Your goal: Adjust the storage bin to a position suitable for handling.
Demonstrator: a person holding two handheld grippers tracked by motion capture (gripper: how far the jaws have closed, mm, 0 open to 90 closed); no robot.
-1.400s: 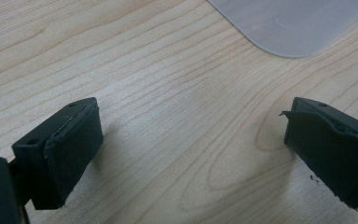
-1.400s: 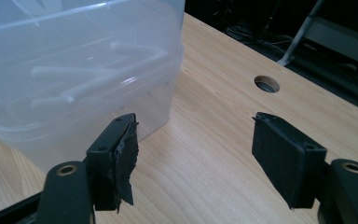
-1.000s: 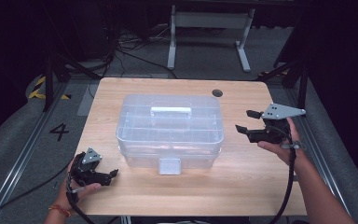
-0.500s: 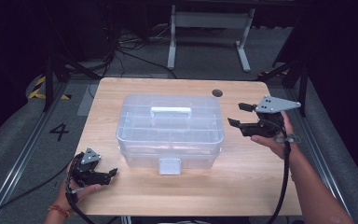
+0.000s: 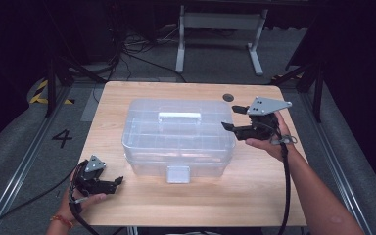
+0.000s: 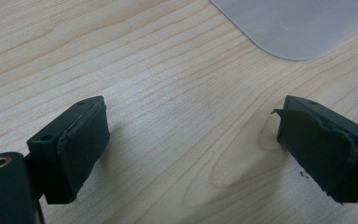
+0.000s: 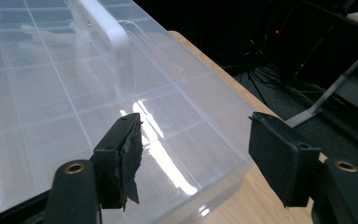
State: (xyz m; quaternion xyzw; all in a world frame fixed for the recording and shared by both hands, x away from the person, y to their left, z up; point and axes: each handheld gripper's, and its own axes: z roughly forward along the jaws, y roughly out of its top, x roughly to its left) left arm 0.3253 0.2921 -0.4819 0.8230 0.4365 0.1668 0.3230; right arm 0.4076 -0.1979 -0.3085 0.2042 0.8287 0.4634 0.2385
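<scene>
**Q:** Two grippers, one box — where does each stand?

**Me:** Nearest me, my left gripper (image 5: 117, 181) rests low over the table (image 5: 127, 98) at its front left corner. Its jaws are spread with bare wood between them. They have just been closing a touch, around nothing. The box (image 5: 178, 137), clear plastic with its lid down, sits mid-table; its front corner (image 6: 298, 28) shows just beyond those jaws.

**Q:** And the right?

**Me:** My right gripper (image 5: 230, 117) has moved in from the table's right edge over the past second. It now hangs at the box's right end, fingertips just over the lid's edge. Its jaws stand apart and hold nothing. In the right gripper view one pad (image 7: 128, 158) is over the lid and the other (image 7: 279, 163) is past the box's corner.

**Q:** What does that move mean?

**Me:** I judge it the start of an approach. The white handle (image 5: 178, 116) lies farther along the lid and the latch (image 5: 178, 174) sits at the near face. Which of them I am heading for, I cannot tell. Nothing is gripped yet.

**Q:** Behind it all?

**Me:** Dark floor, cables (image 5: 132, 63) and a stand's legs (image 5: 220, 44).
</scene>
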